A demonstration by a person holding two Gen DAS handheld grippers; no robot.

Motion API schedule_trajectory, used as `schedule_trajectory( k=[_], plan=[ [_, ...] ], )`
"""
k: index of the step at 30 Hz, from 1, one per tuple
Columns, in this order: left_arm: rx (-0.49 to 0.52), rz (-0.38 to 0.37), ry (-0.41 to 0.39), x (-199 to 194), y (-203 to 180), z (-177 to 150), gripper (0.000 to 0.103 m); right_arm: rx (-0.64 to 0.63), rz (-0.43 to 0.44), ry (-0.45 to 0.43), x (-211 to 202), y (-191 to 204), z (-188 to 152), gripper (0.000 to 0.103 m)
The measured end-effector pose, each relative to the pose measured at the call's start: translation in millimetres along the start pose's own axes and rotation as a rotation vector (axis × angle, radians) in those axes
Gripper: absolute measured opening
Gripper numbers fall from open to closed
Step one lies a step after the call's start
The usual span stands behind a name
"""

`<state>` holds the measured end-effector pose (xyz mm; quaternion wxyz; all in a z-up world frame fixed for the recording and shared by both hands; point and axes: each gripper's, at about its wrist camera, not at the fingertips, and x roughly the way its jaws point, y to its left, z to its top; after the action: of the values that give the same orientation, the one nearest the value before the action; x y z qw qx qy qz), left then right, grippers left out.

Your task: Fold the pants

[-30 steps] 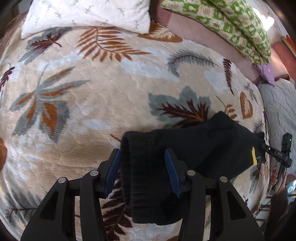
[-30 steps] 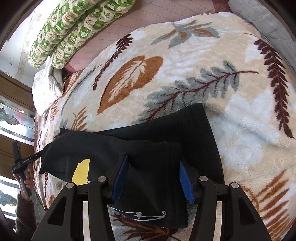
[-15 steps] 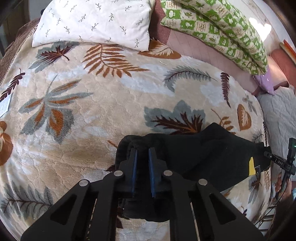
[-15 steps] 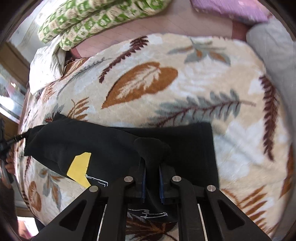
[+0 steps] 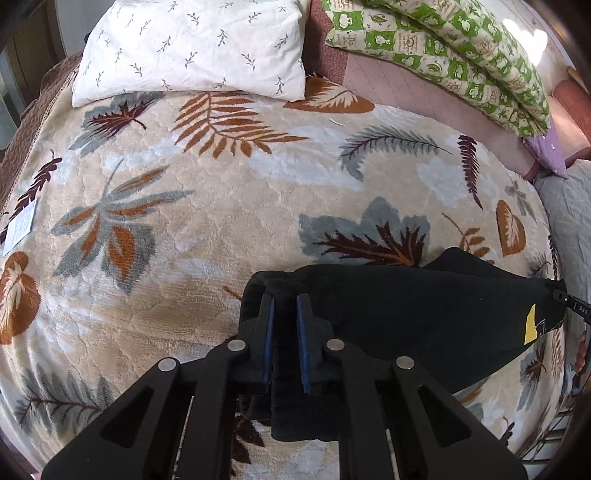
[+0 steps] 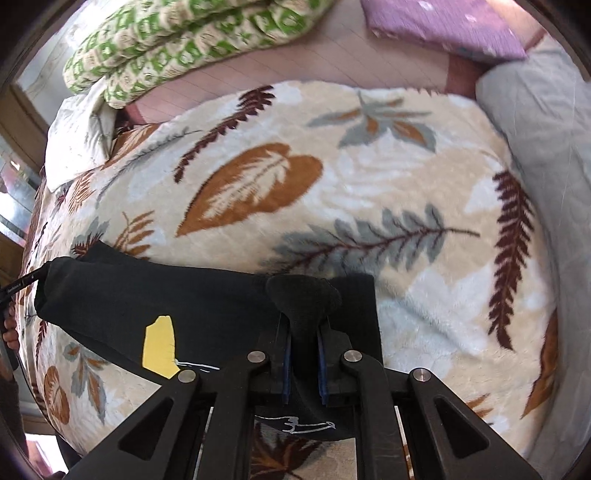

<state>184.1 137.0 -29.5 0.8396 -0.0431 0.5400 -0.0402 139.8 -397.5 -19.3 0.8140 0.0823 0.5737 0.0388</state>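
Observation:
Black pants (image 5: 424, 314) with a yellow patch (image 5: 530, 325) hang stretched between my two grippers above the leaf-patterned blanket (image 5: 184, 206). My left gripper (image 5: 284, 299) is shut on one end of the pants, with the cloth bunched between its blue pads. My right gripper (image 6: 303, 325) is shut on the other end, and a fold of black cloth sticks up between its fingers. In the right wrist view the pants (image 6: 166, 295) run off to the left, with the yellow patch (image 6: 159, 345) showing. Each gripper's tip shows at the far end of the other's view.
A white pillow (image 5: 192, 48) lies at the head of the bed. A green patterned quilt (image 5: 461, 55) and a purple cloth (image 6: 443, 26) lie on the pink sheet behind. A grey cover (image 6: 546, 122) lies to the right.
Both grippers have closed on the pants ends and lifted them. The pants are now pulled taut between them, higher above the blanket.

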Motion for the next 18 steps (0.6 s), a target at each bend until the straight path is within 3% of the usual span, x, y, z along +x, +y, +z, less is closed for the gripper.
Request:
schedule_trajectory(
  k=[5,8,10,14,17,18],
  plan=[
    [0.060,0.059,0.022,4.4,-7.2,-3.5,0.010,0.087,0.035,0.008,11.7,-24.6,-5.3,0.013],
    [0.078,0.052,0.031,1.5,-7.0,-7.7,0.010,0.097,-0.008,0.075,27.4,-28.7,-9.6,0.023],
    [0.079,0.027,0.015,-10.7,-4.1,-8.4,0.010,0.109,-0.003,0.047,17.1,-30.2,-9.2,0.032],
    [0.081,-0.017,-0.009,-33.4,2.4,-8.1,0.010,0.067,-0.081,-0.044,-21.7,-26.8,0.1,0.035],
    [0.096,-0.010,-0.014,-41.5,1.9,-7.5,0.010,0.013,-0.074,-0.085,-42.5,-8.6,16.7,0.036],
    [0.108,-0.002,-0.013,-41.4,0.1,-6.4,0.010,-0.003,-0.064,-0.110,-49.2,2.0,23.8,0.041]
  ],
)
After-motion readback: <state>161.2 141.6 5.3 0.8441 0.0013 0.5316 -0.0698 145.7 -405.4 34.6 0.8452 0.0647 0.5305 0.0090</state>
